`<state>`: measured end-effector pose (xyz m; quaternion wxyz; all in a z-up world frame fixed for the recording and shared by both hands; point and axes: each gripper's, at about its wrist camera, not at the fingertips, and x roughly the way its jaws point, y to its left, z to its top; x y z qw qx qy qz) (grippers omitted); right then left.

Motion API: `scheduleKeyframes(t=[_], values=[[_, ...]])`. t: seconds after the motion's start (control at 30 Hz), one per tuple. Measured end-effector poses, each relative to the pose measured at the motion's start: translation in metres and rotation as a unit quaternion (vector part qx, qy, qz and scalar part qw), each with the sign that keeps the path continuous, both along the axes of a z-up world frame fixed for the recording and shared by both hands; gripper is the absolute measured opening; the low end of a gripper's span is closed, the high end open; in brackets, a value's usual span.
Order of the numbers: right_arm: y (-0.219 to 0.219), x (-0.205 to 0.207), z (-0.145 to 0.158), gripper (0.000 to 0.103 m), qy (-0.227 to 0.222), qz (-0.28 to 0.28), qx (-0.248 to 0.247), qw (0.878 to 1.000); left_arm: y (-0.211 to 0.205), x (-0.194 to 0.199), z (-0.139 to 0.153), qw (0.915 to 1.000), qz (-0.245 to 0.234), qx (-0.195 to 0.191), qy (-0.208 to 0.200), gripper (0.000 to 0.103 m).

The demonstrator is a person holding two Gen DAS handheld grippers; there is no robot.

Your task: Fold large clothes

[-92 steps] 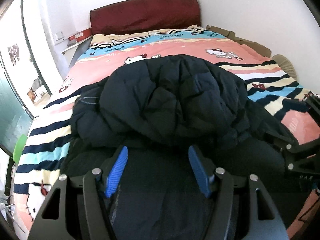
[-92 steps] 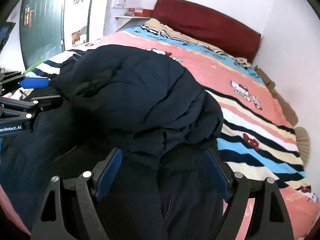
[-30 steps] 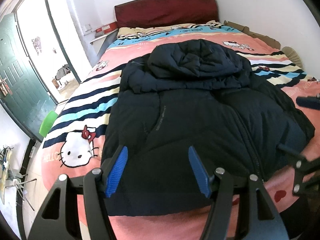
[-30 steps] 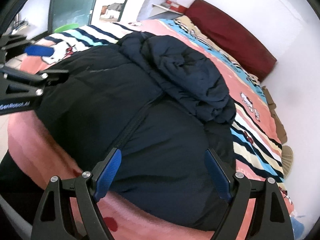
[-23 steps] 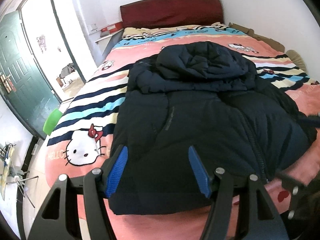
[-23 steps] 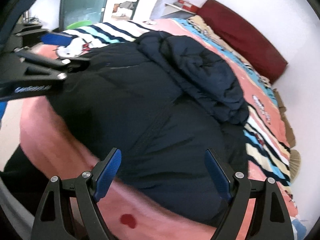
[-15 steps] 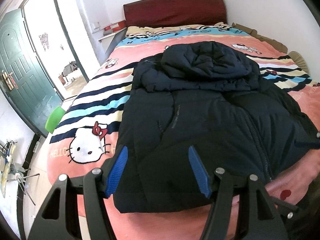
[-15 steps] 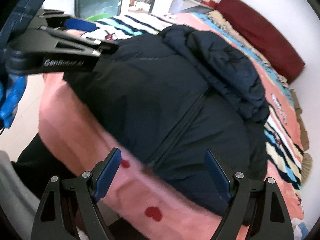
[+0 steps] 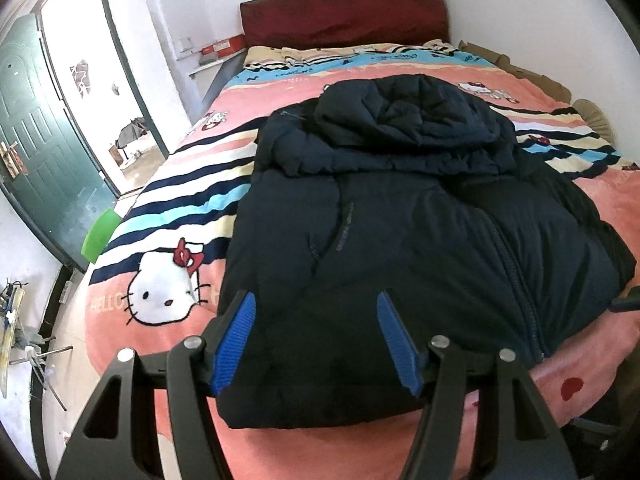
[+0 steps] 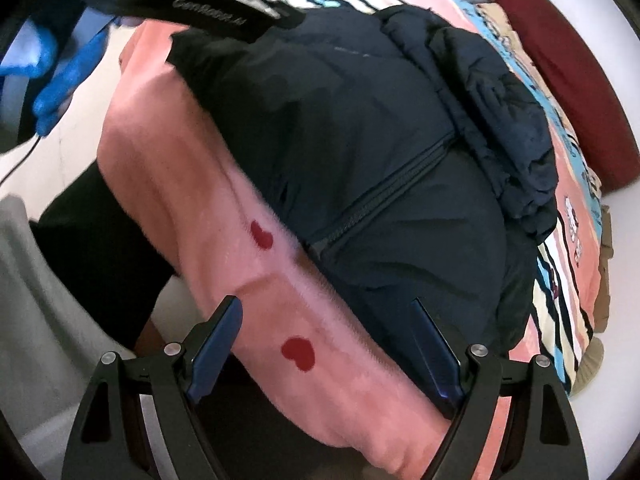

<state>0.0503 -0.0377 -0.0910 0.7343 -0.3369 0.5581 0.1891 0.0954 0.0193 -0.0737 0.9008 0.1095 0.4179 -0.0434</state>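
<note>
A dark navy hooded puffer jacket [image 9: 400, 232] lies front up on the bed, zip closed, with its hood [image 9: 404, 116] folded down over the chest. My left gripper [image 9: 314, 340] hovers open above the hem at the jacket's left side, nothing between its blue pads [image 9: 234, 344]. My right gripper [image 10: 328, 344] is open too and points steeply down over the pink blanket edge [image 10: 256, 320] at the foot of the bed, just short of the jacket [image 10: 360, 140]. In the right wrist view the left gripper [image 10: 192, 4] shows at the top left.
The striped cartoon-cat blanket [image 9: 168, 292] covers the bed up to a dark red headboard [image 9: 340, 16]. A green door [image 9: 40, 132], an open doorway and a green stool [image 9: 100, 236] stand left. Cardboard [image 9: 532, 76] lines the right wall. A person's dark trouser leg [image 10: 92, 240] is beside the bed.
Both grippers have drawn back from the hood end to the jacket's hem. In the last second the right gripper rolled and tipped down toward the bed's foot edge; the left stayed nearly still.
</note>
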Motion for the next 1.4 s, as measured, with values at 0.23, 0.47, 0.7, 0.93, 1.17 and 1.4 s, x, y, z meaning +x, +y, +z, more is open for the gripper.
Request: scheduleKeyframes(t=[0.23, 0.47, 0.7, 0.93, 1.17, 1.4], values=[[0.000, -0.001, -0.004, 0.084, 0.042, 0.029, -0.024, 0.998, 0.004, 0.005, -0.004, 1.0000, 0.007, -0.005, 0.004, 0.062], [0.004, -0.007, -0.012, 0.084, 0.074, 0.066, -0.042, 0.994, 0.011, 0.012, -0.011, 0.9998, 0.017, -0.004, 0.013, 0.062], [0.000, -0.009, -0.018, 0.084, 0.092, 0.089, -0.062, 0.990, 0.012, 0.019, -0.017, 0.9995, 0.020, -0.005, 0.023, 0.062], [-0.007, -0.012, -0.025, 0.084, 0.111, 0.097, -0.078, 0.986, 0.011, 0.025, -0.023, 0.9994, 0.018, -0.006, 0.030, 0.062], [-0.011, -0.013, -0.026, 0.084, 0.115, 0.099, -0.084, 0.985, 0.011, 0.026, -0.024, 0.9993, 0.018, -0.006, 0.030, 0.062], [-0.011, -0.015, -0.025, 0.084, 0.115, 0.101, -0.084, 0.985, 0.011, 0.027, -0.023, 0.9994, 0.018, -0.007, 0.028, 0.062]])
